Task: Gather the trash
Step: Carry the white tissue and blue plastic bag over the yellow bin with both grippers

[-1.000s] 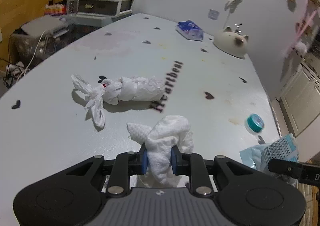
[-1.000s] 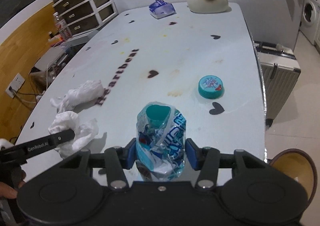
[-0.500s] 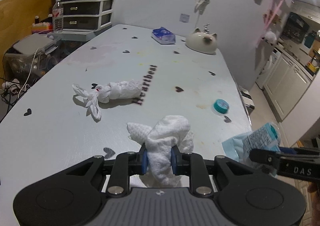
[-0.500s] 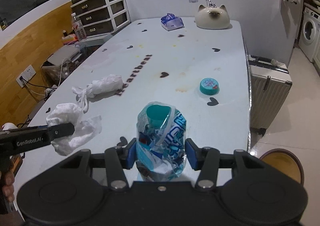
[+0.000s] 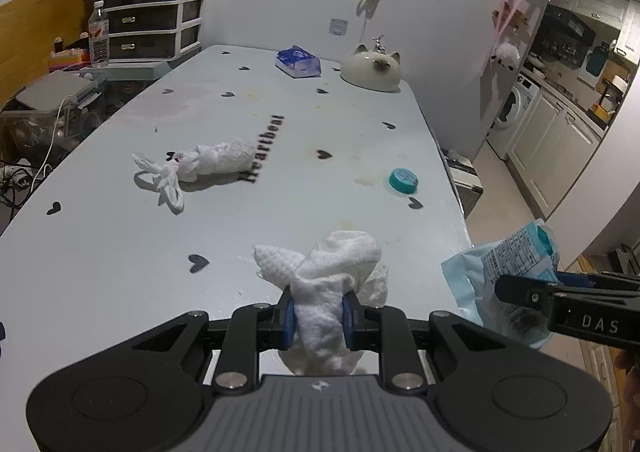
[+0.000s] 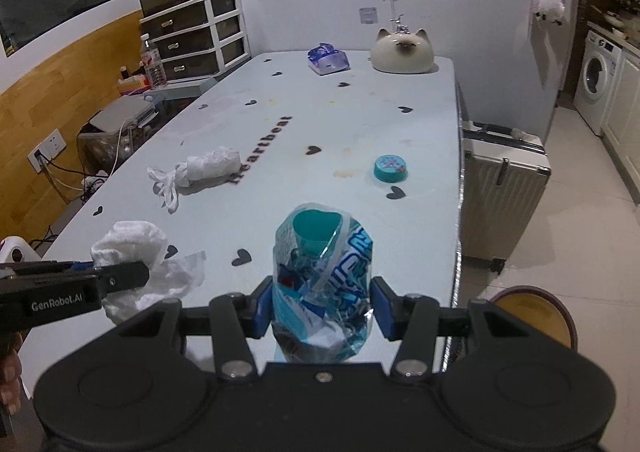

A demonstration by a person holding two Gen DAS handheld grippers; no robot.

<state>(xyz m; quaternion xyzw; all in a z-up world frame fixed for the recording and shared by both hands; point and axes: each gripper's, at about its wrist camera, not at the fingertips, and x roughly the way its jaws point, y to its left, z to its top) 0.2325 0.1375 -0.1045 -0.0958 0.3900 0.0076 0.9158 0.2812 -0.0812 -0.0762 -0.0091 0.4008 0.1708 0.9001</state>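
Note:
My left gripper (image 5: 318, 318) is shut on a crumpled white paper towel (image 5: 336, 272) and holds it above the near end of the table (image 5: 100, 252). My right gripper (image 6: 322, 310) is shut on a crushed blue plastic wrapper (image 6: 320, 280); it also shows at the right of the left wrist view (image 5: 504, 272). The towel shows in the right wrist view (image 6: 136, 252) too. A knotted white plastic bag (image 5: 200, 163) lies on the table's left middle (image 6: 200, 169). A teal lid (image 5: 403, 179) lies near the right edge (image 6: 390, 167).
A cat-shaped ceramic dish (image 6: 402, 51) and a blue tissue pack (image 6: 328, 59) stand at the far end. A suitcase (image 6: 500, 187) stands right of the table. A round brown bin (image 6: 536, 312) is on the floor at the near right. Drawers (image 5: 152, 19) stand far left.
Both grippers have risen and pulled back from the table with their loads, so more of the table and room shows. The bag and lid have not moved.

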